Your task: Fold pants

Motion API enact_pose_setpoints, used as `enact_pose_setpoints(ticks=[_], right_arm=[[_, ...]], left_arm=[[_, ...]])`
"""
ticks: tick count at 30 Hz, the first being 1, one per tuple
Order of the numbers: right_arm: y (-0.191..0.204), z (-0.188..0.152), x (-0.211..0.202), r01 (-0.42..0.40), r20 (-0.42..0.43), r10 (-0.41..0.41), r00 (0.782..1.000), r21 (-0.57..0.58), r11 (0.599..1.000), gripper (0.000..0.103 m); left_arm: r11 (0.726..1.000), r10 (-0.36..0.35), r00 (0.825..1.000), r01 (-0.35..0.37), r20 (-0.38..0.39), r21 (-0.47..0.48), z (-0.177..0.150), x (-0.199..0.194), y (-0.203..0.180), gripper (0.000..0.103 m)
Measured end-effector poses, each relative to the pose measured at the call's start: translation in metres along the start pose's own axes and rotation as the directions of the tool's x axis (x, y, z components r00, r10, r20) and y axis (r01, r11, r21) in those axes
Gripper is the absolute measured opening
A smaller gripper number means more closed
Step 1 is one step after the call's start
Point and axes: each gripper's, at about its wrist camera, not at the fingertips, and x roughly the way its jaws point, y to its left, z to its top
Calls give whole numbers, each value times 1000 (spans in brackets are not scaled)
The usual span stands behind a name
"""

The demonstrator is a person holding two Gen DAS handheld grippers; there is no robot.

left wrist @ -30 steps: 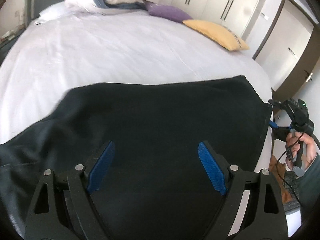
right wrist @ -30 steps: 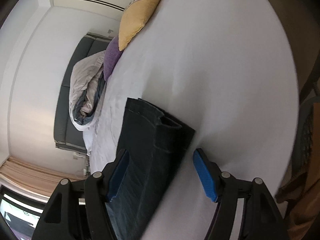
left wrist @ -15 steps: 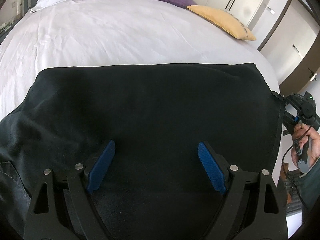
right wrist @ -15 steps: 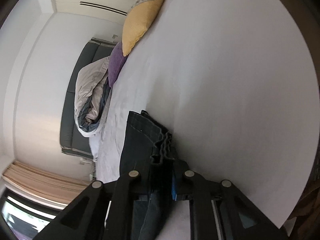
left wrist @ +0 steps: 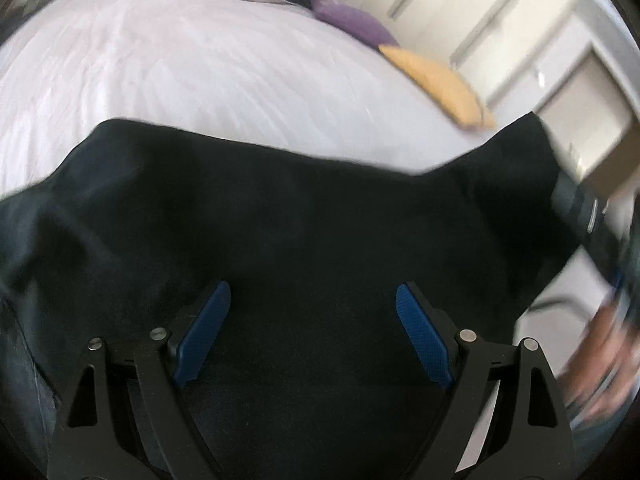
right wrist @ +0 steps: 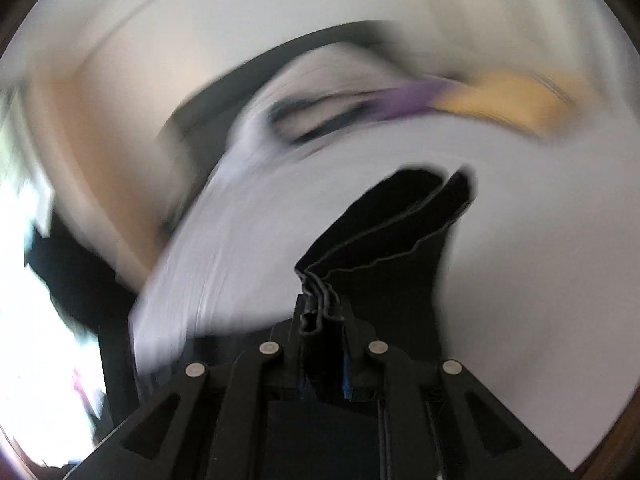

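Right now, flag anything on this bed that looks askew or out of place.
Only the pants stand out: one end is bunched into pleats and clamped in the right gripper, lifted off the white sheet, while the rest sags unevenly beneath the open left gripper. The pillows look undisturbed, though blurred.

one pair of dark pants [left wrist: 304, 216], two pillows: one purple pillow [left wrist: 352, 24], one yellow pillow [left wrist: 440, 80], one bed [left wrist: 200, 72]

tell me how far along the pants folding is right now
Early. Done: the dark pants are spread across the white bed. In hand: the right gripper is shut on one bunched end, lifted off the sheet. Left: the left gripper hovers open above the fabric, holding nothing; no finished fold shows.
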Motion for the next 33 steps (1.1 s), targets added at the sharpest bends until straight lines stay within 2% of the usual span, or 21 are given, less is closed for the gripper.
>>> enact_pose_setpoints(ticks=[1,3,5,6,9,14,20,23,24,26,27,28,31,33], right_arm=[[28,-14,15,-9,-68,1,998,-115,993,14],[49,-39,40,-30,-172,0,985,-172,985,14],[60,-55,50,-3,-200,-44,979,-225,974,14],[67,-65,55,19,-212,-79,974,-270,963,14],[70,-72,54,38,-200,-98,975,-284,958,14],[77,-69,38,71,-135,-116,984,-301,951,14],[92,-72,23,93,-88,-136,987,-379,921,14],[98,-75,21,87,-87,-132,987,-403,911,14],[100,-77,22,82,-93,-130,987,-408,910,14],[106,-79,23,78,-98,-130,987,-418,905,14],[109,-80,23,73,-100,-127,987,-424,903,14],[115,-81,23,69,-100,-124,987,-434,898,14],[128,-83,22,59,-97,-117,988,-468,882,14],[137,-85,23,50,-96,-112,989,-492,869,14]], left_arm=[[999,-20,1000,21,14,-47,1,-6,6,85],[986,-84,996,88,39,-144,2,-21,22,85],[969,-137,990,143,42,-200,1,-27,32,86],[955,-173,984,177,39,-237,1,-28,38,90],[929,-215,976,211,21,-305,1,-24,43,92],[908,-269,962,235,-54,-347,8,-9,31,93],[899,-292,950,232,-113,-372,23,10,21,94],[904,-306,941,240,-143,-354,31,15,13,94],[906,-309,940,244,-145,-345,32,16,10,91],[914,-310,937,246,-163,-323,37,22,4,56],[928,-295,935,230,-197,-294,39,24,2,25],[939,-271,939,209,-210,-274,39,23,2,21],[948,-260,942,207,-215,-240,40,16,5,12],[959,-243,944,200,-223,-200,43,7,10,10]])
